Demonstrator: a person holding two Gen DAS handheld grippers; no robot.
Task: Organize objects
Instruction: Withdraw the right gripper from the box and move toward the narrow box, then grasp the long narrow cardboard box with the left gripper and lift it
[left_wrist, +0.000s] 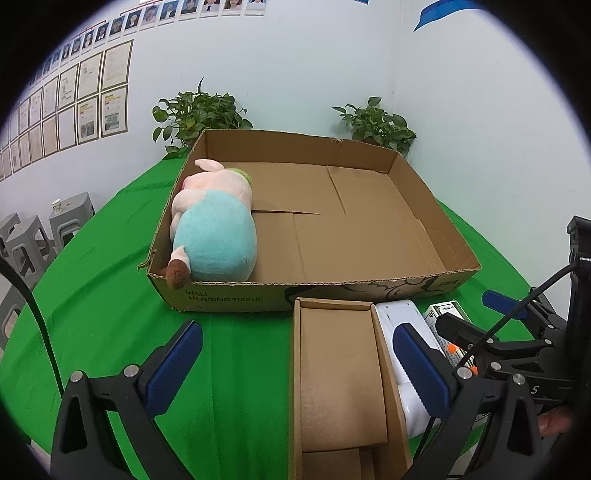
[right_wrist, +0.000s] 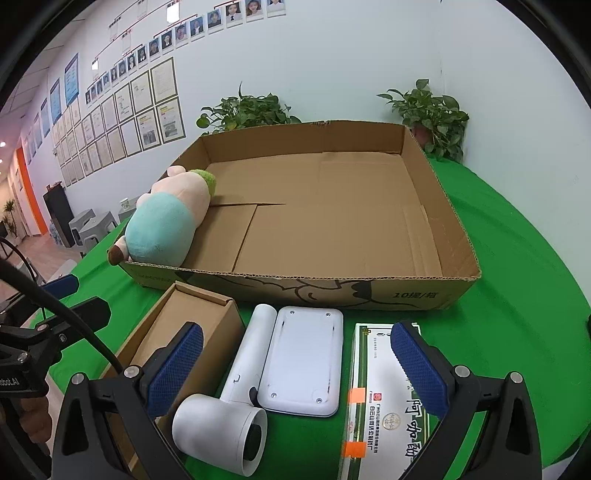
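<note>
On the green desk (right_wrist: 517, 258) sits a big brown box (right_wrist: 369, 291), and a soft pig toy (right_wrist: 162, 225) lies in its left side, against the wall, with one foot poking over the front edge. Most of the big box floor is bare.

Just in front of the big box lie four things in a row. A small brown box (right_wrist: 192, 325) is on the left, and it looks bare inside. Next comes a white hair dryer (right_wrist: 236, 387), then a flat white thing (right_wrist: 303, 362) touching it, then a green and white carton (right_wrist: 373, 402) with two orange tape bits.

Only the right view shows the hair dryer whole. From the left view it is mostly hidden, and the carton is only a small corner. The carton's near end is cut off in the right view.

The left tongs (left_wrist: 295, 365) are wide and hold nothing, hanging over the small box. The right tongs (right_wrist: 295, 365) are wide too, with nothing between them.
</note>
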